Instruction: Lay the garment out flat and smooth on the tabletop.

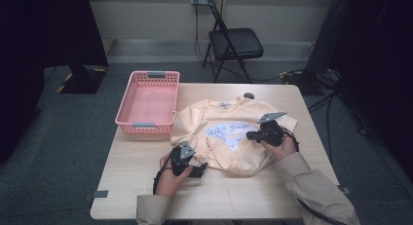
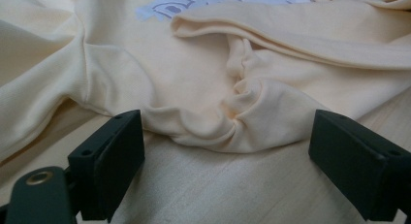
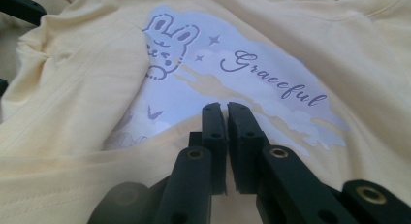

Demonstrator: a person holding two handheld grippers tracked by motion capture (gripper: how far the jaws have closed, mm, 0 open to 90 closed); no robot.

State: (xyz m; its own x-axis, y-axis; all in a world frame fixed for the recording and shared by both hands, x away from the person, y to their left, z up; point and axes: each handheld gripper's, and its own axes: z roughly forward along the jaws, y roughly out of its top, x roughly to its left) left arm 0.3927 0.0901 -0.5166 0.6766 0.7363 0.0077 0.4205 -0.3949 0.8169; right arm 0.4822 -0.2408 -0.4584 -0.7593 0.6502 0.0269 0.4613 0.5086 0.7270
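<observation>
I see a pale yellow shirt (image 1: 229, 137) with a lilac-and-white rabbit print (image 3: 218, 88); a pink basket (image 1: 147, 105); a light wooden worktop (image 1: 136, 181).

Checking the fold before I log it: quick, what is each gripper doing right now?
Left gripper: open, jaws either side of a bunched shirt edge.
Right gripper: shut; whether cloth is pinched cannot be told.

High view looks down; both tongs views closely share the shirt (image 1: 229, 137).

place: lab/studio | cues: dark curtains (image 1: 44, 35), floor cables (image 1: 311, 79), folding chair (image 1: 234, 45)
</observation>
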